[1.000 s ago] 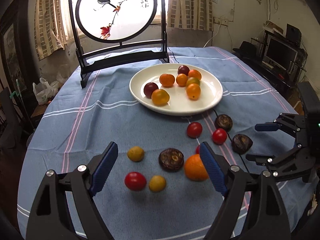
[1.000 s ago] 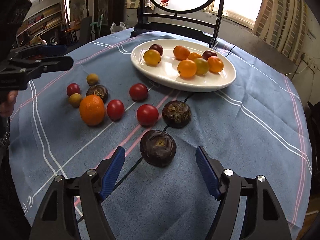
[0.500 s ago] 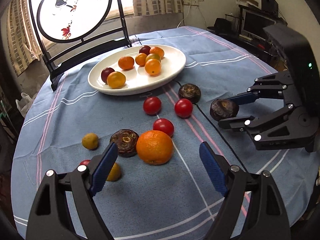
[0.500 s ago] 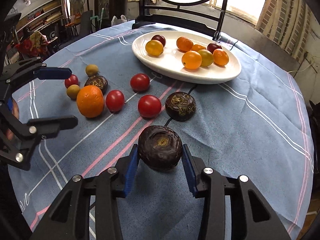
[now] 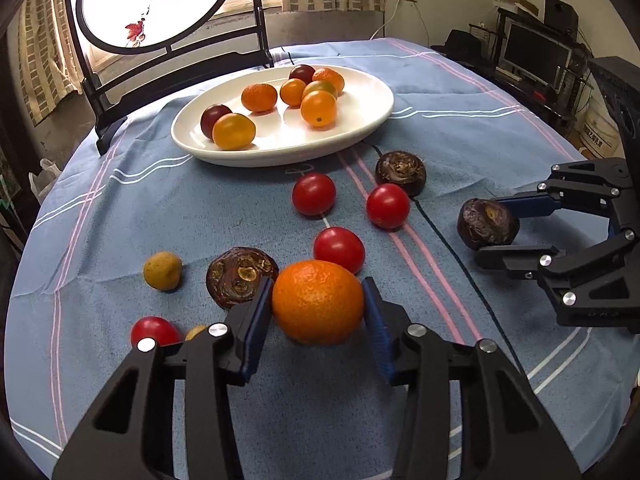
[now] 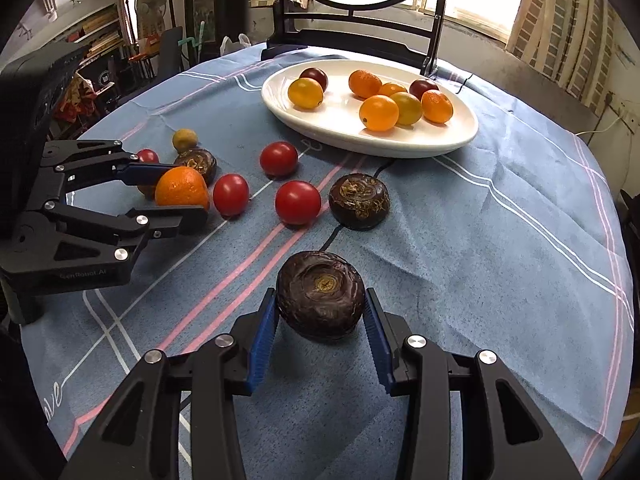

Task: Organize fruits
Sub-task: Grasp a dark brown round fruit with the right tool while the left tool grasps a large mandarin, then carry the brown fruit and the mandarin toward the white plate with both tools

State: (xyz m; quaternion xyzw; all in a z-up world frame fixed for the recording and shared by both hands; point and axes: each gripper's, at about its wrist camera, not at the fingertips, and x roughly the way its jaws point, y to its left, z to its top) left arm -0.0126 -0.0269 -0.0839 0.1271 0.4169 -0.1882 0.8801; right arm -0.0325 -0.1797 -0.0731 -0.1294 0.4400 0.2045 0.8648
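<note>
My left gripper (image 5: 318, 308) is shut on a large orange (image 5: 318, 307) that rests on the blue tablecloth; it also shows in the right wrist view (image 6: 182, 189). My right gripper (image 6: 320, 306) is shut on a dark brown water chestnut (image 6: 320, 300), seen from the left wrist view (image 5: 488, 223) held just above the cloth. A white oval plate (image 5: 360, 120) at the back holds several small orange, yellow and dark red fruits. Three red tomatoes (image 5: 314, 194) lie between the plate and the grippers.
Two more dark chestnuts (image 5: 401, 167) (image 5: 240, 276) lie on the cloth, with a yellow fruit (image 5: 163, 270) and a red tomatoe (image 5: 154, 331) at the left. A round painted screen on a black stand (image 5: 160, 0) stands behind the plate.
My left gripper moved forward and closed on the orange. My right gripper closed fully on the chestnut and lifted it slightly.
</note>
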